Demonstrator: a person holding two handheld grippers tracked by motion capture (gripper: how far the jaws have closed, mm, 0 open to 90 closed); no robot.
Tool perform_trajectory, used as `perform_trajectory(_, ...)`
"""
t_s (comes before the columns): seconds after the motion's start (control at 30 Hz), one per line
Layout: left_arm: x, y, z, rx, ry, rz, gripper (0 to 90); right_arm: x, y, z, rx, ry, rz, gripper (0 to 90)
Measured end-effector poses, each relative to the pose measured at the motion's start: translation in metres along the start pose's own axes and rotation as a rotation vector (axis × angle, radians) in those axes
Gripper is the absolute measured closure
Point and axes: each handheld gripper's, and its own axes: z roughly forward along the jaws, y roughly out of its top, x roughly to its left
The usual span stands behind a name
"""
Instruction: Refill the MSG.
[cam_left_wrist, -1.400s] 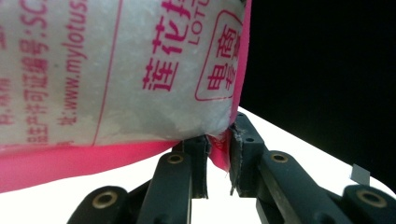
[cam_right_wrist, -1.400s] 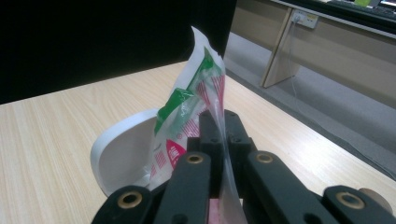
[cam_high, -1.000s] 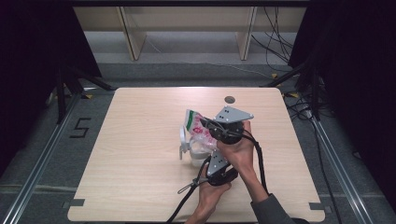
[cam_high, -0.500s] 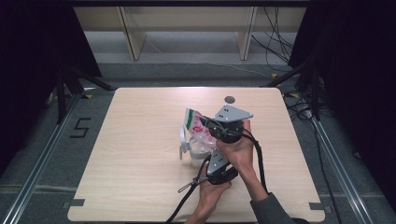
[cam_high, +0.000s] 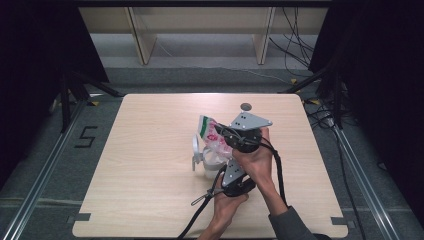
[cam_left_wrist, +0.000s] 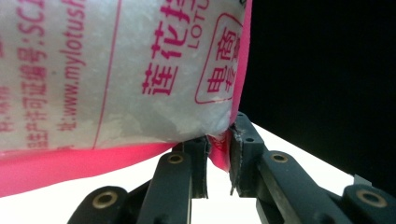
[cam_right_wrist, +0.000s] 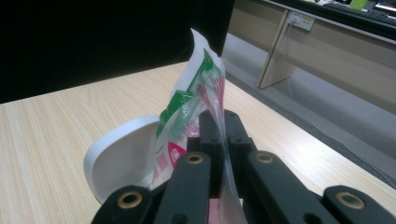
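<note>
A plastic bag of white grains, printed in pink and green, is held tilted over a white cup with a handle, mid-table. My left gripper comes from below and is shut on the bag's pink bottom seam; the bag looms above its jaws. My right gripper, topped by a grey plate, is shut on the bag's clear side edge. Past its jaws the bag's green top rises next to the white cup.
The light wooden table has a small dark round grommet near its far edge. Cables trail from both grippers toward the table's near edge. Behind stand wooden desk legs. A floor marker "5" lies at the left.
</note>
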Motion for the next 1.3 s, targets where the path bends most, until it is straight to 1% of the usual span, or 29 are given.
perform_trajectory(0.13, 0.0002, 0.0003, -0.0005, 0.000, 0.001, 0.004, 78.5, 0.0005, 0.0002, -0.0001, -0.001, 0.002, 0.002, 89.7)
perform_trajectory(0.17, 0.0002, 0.0003, -0.0006, 0.000, 0.001, 0.003, 78.5, 0.0001, 0.0003, 0.0000, -0.005, 0.002, -0.009, 89.7)
perform_trajectory(0.2, 0.0003, 0.0002, -0.0006, 0.000, 0.001, 0.003, 78.5, 0.0008, 0.0002, 0.0001, -0.005, 0.003, 0.005, 89.7)
perform_trajectory(0.23, 0.0004, 0.0002, -0.0005, 0.001, -0.001, 0.004, 78.5, 0.0006, 0.0002, -0.0001, -0.001, 0.005, 0.001, 89.7)
perform_trajectory(0.27, 0.0003, 0.0002, -0.0007, 0.001, 0.000, 0.005, 78.5, -0.0002, 0.0002, -0.0002, -0.012, -0.014, -0.017, 89.7)
perform_trajectory(0.33, 0.0007, 0.0000, -0.0006, 0.000, 0.001, 0.003, 78.5, 0.0005, 0.0002, 0.0000, -0.009, -0.004, -0.004, 89.7)
perform_trajectory(0.4, 0.0007, 0.0003, -0.0012, 0.012, 0.008, 0.000, 78.5, 0.0010, 0.0000, 0.0004, -0.001, 0.001, 0.004, 89.7)
perform_trajectory(0.5, 0.0008, 0.0000, -0.0014, 0.014, 0.011, 0.004, 78.5, 0.0009, 0.0001, 0.0004, 0.008, 0.005, -0.007, 89.7)
perform_trajectory(0.53, 0.0015, -0.0004, -0.0005, 0.006, 0.000, 0.001, 78.5, 0.0008, 0.0000, 0.0005, 0.008, 0.006, -0.007, 89.7)
perform_trajectory(0.57, 0.0012, -0.0004, -0.0003, 0.002, 0.003, 0.000, 78.5, 0.0011, -0.0002, 0.0006, 0.008, 0.008, 0.000, 89.6)
perform_trajectory(0.6, 0.0005, 0.0000, -0.0014, 0.013, 0.011, 0.002, 78.5, 0.0012, -0.0002, 0.0004, 0.009, 0.007, -0.001, 89.7)
perform_trajectory(0.67, 0.0008, 0.0002, -0.0015, 0.014, 0.011, 0.003, 78.5, 0.0010, 0.0001, 0.0006, 0.003, 0.004, -0.005, 89.7)
perform_trajectory(0.7, 0.0014, 0.0000, -0.0006, 0.005, -0.001, 0.000, 78.5, 0.0009, -0.0001, 0.0008, -0.002, 0.000, -0.005, 89.7)
perform_trajectory(0.73, 0.0008, -0.0001, -0.0007, 0.004, 0.005, 0.001, 78.5, 0.0009, 0.0000, 0.0004, 0.006, 0.006, -0.003, 89.7)
perform_trajectory(0.77, 0.0010, -0.0001, -0.0007, 0.002, -0.001, 0.003, 78.5, 0.0011, 0.0001, 0.0004, 0.007, 0.006, -0.005, 89.7)
perform_trajectory(0.8, 0.0008, 0.0002, -0.0016, 0.011, 0.011, 0.003, 78.5, 0.0012, 0.0002, 0.0004, 0.007, 0.007, -0.004, 89.6)
perform_trajectory(0.87, 0.0019, 0.0000, -0.0005, 0.005, 0.000, -0.002, 78.5, 0.0012, 0.0001, 0.0009, 0.005, 0.007, -0.005, 89.7)
perform_trajectory(0.9, 0.0019, 0.0001, -0.0006, 0.006, -0.001, 0.000, 78.5, 0.0014, -0.0001, 0.0013, 0.003, 0.009, -0.003, 89.7)
perform_trajectory(0.93, 0.0017, 0.0001, -0.0007, 0.005, -0.001, 0.003, 78.5, 0.0023, -0.0001, 0.0004, 0.012, 0.001, 0.011, 89.7)
perform_trajectory(1.0, 0.0019, 0.0000, -0.0007, 0.007, 0.000, 0.002, 78.5, 0.0024, -0.0002, 0.0010, 0.005, -0.001, 0.013, 89.6)
perform_trajectory(1.03, 0.0023, -0.0001, -0.0002, 0.006, -0.003, 0.000, 78.5, 0.0014, -0.0003, 0.0013, -0.002, -0.005, 0.003, 89.6)
perform_trajectory(1.07, 0.0022, -0.0002, -0.0001, 0.006, -0.003, 0.000, 78.5, 0.0020, -0.0008, 0.0019, -0.006, -0.013, 0.005, 89.6)
perform_trajectory(1.1, 0.0021, -0.0004, -0.0001, 0.005, -0.003, 0.002, 78.4, 0.0022, -0.0010, 0.0022, -0.004, -0.012, 0.005, 89.6)
perform_trajectory(1.17, 0.0022, -0.0006, 0.0000, 0.009, -0.001, -0.005, 78.5, 0.0009, -0.0008, 0.0032, -0.005, -0.003, -0.018, 89.7)
perform_trajectory(1.2, 0.0022, -0.0007, 0.0002, 0.010, -0.002, -0.006, 78.5, 0.0012, -0.0014, 0.0034, -0.001, -0.012, -0.010, 89.6)
perform_trajectory(1.23, 0.0021, -0.0009, 0.0004, 0.009, -0.002, -0.006, 78.5, 0.0009, -0.0016, 0.0041, -0.001, -0.007, -0.020, 89.6)
perform_trajectory(1.27, 0.0020, -0.0010, 0.0002, 0.009, -0.001, 0.000, 78.4, 0.0007, -0.0016, 0.0036, 0.010, 0.000, -0.021, 89.6)
perform_trajectory(1.3, 0.0020, -0.0009, -0.0001, 0.009, 0.000, 0.002, 78.4, 0.0016, -0.0016, 0.0035, 0.012, 0.005, -0.008, 89.6)
